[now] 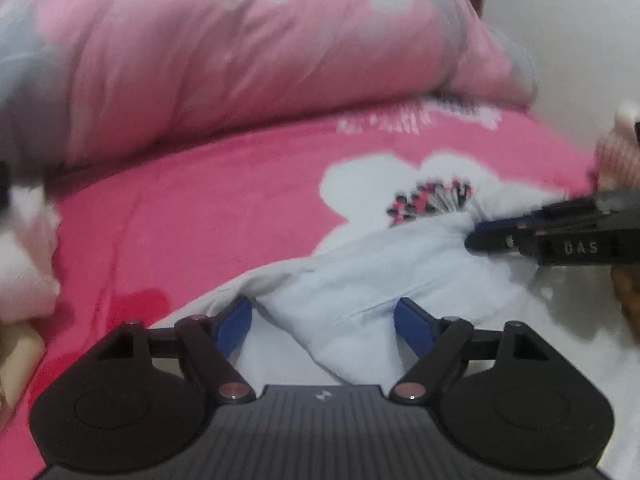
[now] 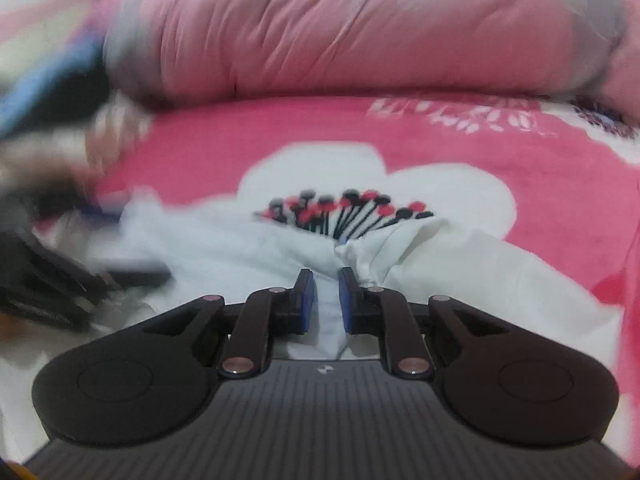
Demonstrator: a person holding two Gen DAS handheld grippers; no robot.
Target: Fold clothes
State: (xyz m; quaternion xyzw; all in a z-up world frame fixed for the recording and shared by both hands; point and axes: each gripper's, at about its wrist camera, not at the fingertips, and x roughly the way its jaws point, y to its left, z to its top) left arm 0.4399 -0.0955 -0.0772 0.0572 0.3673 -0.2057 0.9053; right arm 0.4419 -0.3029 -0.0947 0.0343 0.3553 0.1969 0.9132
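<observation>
A pale white garment (image 1: 360, 280) is spread in loose ridges on the pink flowered bedsheet (image 1: 200, 208), directly ahead of and beneath both grippers, with a pink quilt (image 1: 240, 48) heaped far beyond it. The left gripper (image 1: 323, 326) is held with its blue-padded fingers (image 1: 234, 326) set wide apart, a raised fold of the cloth lying between them but not clamped. The right gripper (image 2: 325, 300) is seen with its fingers brought nearly together on a narrow bunch of the cloth, which puckers just past the right fingertip; the fabric is judged to be pinched there, though a thin slot between the pads is left. The right gripper is also seen off to the right of the left one, its tips at the garment's edge. The cloth is judged to be light, thin and very limp: it creases at every touch, sags between holds and keeps no shape unaided. Little grip force is needed, but a single thin layer may slip from smooth pads. Hold is best taken at an edge or corner, with a doubled ridge gathered between the pads, and the two holds are best kept well apart so the span is drawn flat.
</observation>
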